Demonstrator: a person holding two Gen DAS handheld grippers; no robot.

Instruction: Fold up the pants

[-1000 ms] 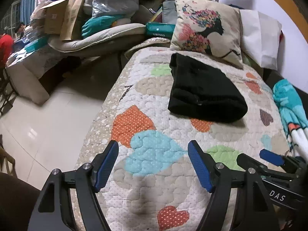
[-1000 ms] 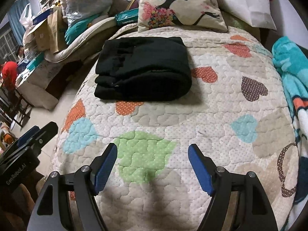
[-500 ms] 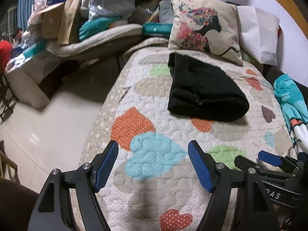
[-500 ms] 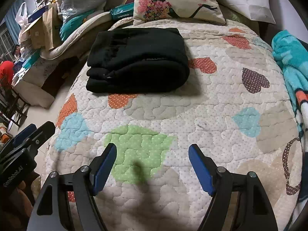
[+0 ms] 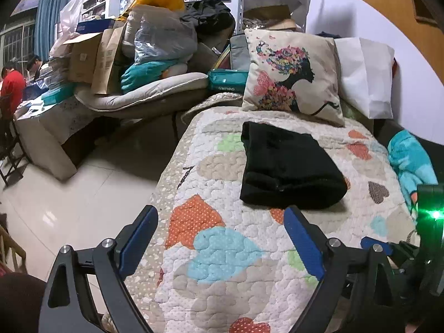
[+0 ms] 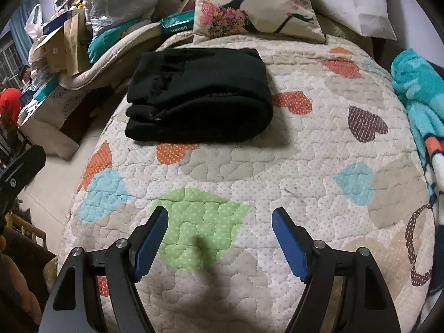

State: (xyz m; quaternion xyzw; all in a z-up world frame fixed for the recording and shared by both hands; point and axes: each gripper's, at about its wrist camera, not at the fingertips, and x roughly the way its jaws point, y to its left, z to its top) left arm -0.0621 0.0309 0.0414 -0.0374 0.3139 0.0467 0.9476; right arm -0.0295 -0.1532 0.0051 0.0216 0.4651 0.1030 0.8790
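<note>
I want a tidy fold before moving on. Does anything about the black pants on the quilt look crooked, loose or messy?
Nothing stands out. The black pants lie as a compact folded stack on the quilt, below the pillow; layer edges at the left end sit slightly stepped. Neither tongs touch them.

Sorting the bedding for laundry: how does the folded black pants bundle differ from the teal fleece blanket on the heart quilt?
The folded black pants bundle is plain and stacked in neat layers; the teal fleece blanket is patterned and bunched. The pants lie mid-quilt; the blanket lies at the right edge of the heart quilt. Both are soft fabric, and neither gripper touches them.
</note>
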